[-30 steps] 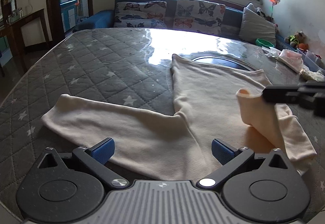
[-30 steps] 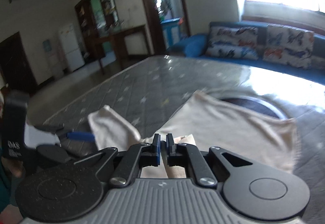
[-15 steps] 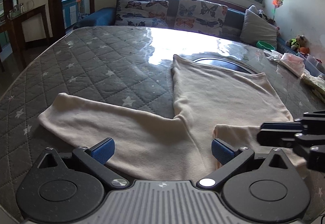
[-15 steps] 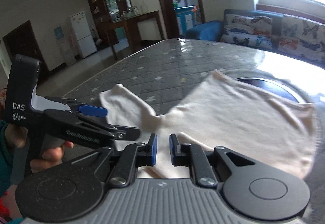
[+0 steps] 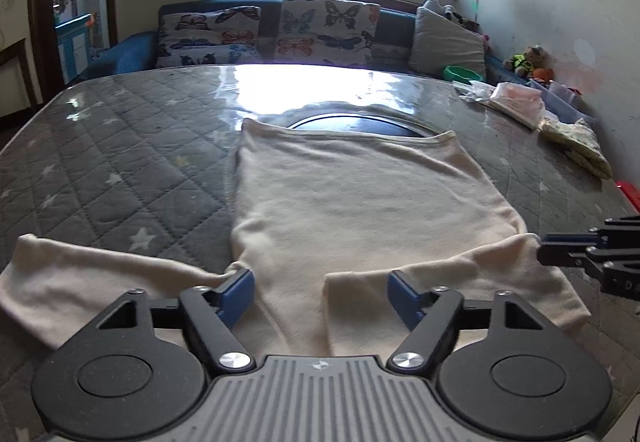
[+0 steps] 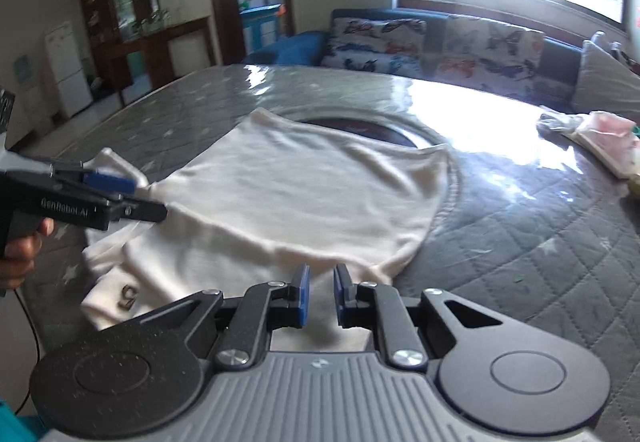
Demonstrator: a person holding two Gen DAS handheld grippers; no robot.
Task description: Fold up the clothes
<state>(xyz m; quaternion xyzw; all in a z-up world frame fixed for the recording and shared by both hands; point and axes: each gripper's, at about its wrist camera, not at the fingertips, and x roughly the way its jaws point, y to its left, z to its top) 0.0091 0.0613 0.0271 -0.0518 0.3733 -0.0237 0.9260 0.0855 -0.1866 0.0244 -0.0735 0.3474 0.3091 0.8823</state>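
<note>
A cream long-sleeved top (image 5: pixel 352 201) lies flat on the grey quilted table (image 5: pixel 120 161). Its left sleeve (image 5: pixel 80 282) stretches out to the left. Its right sleeve (image 5: pixel 452 278) is folded across the near part of the body. My left gripper (image 5: pixel 320 294) is open, low over the near edge of the top. My right gripper (image 6: pixel 320 294) is open by a narrow gap, with the folded sleeve cloth (image 6: pixel 320 338) under it. The right gripper also shows at the right edge of the left wrist view (image 5: pixel 568 254), and the left gripper in the right wrist view (image 6: pixel 132 197).
A dark round inset (image 5: pixel 352 121) lies under the far hem. Tissue packs and cloth (image 5: pixel 520 101) sit on the table's far right. A sofa with butterfly cushions (image 5: pixel 280 33) stands behind the table. A doorway and cabinets (image 6: pixel 132 21) are on the left.
My right gripper carried the right sleeve down onto the body, then opened and let go of it. My left gripper moved forward over the top, still open.
</note>
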